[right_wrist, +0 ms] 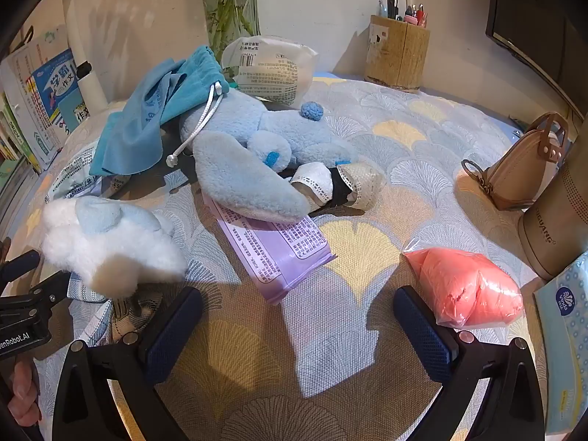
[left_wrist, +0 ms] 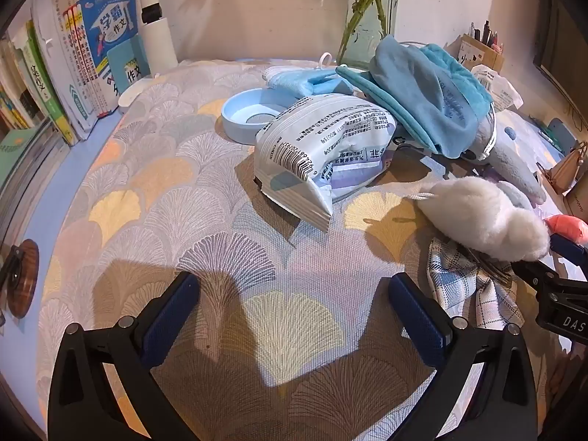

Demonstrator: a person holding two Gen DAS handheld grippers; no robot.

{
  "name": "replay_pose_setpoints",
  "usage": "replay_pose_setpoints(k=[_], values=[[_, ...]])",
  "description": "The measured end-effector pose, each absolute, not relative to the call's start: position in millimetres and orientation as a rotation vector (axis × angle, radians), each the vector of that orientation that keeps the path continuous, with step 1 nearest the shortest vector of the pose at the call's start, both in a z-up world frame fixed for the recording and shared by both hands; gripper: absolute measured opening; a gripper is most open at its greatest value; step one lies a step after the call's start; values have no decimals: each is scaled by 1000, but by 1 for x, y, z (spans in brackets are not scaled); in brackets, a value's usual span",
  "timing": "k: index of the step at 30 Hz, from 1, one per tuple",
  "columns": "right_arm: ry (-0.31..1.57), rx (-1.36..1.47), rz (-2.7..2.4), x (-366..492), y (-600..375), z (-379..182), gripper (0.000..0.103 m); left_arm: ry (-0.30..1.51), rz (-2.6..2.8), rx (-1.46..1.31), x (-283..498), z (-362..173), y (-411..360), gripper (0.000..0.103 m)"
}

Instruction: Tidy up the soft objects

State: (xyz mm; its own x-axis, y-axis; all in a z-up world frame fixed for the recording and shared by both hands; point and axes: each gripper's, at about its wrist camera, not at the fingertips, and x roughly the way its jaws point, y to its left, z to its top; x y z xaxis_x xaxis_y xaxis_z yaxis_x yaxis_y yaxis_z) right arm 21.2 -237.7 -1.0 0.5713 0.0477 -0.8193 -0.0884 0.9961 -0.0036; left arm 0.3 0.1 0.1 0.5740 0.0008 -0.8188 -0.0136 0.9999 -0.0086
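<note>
Soft toys, two, lie on the bench (right_wrist: 367, 257): a blue plush rabbit (right_wrist: 250, 154) and a white fluffy toy (right_wrist: 106, 246). One pink bag (right_wrist: 466, 290), one "Vinda" tissue pack (right_wrist: 566, 330). Left tongs (left_wrist: 294, 316) and right tongs (right_wrist: 297, 327) stand wide, holding nothing.

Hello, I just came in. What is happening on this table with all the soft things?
A person holds a claw in each hand above a patterned tablecloth, and both claws are open and empty. Nothing is picked up yet. The left claw hangs over bare cloth in front of a white printed packet. The right claw is near a pink bag and a purple packet. A light blue plush toy, a teal drawstring pouch and a white fluffy toy lie in a loose pile.
</note>
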Motion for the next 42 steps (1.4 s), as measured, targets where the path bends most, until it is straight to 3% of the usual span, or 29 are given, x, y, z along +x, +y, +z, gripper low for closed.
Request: replay_pose_setpoints(k=[6,15,34,42], values=[[1118,-62,110,7,-239,3,103,992,7,-12,-21,1,-2,103],[1060,-68,74,-39,-236,0,103,1022,-89,-57,-59,12,-2,102],[1021,-7,25,-64,-240,5,103,603,-18,94,-131,141,10,102],[849,91,171,-96,-235,60,103,514,-22,90,-148,173,15,102]])
